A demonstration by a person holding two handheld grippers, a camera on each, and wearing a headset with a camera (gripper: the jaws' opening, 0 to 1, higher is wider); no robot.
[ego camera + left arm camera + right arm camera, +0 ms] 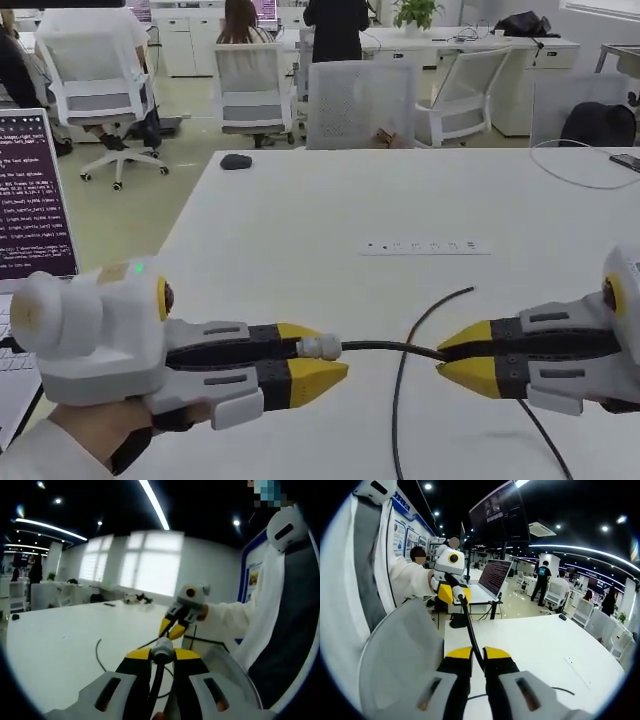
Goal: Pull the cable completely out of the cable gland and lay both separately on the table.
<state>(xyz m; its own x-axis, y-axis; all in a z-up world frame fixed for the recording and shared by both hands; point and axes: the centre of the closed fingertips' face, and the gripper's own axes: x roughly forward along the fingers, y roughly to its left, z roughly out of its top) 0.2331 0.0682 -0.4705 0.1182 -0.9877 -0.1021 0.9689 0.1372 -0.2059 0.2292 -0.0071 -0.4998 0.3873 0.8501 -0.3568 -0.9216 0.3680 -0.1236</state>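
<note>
Left gripper: white body, black jaws, yellow tips, yellow ring at the body's front.
Right gripper: the same white, black and yellow.
Cable: black.
Cable gland: pale grey-white.
Table: plain white.
Mouse: black.
Screen: dark purple, rows of pale text.
</note>
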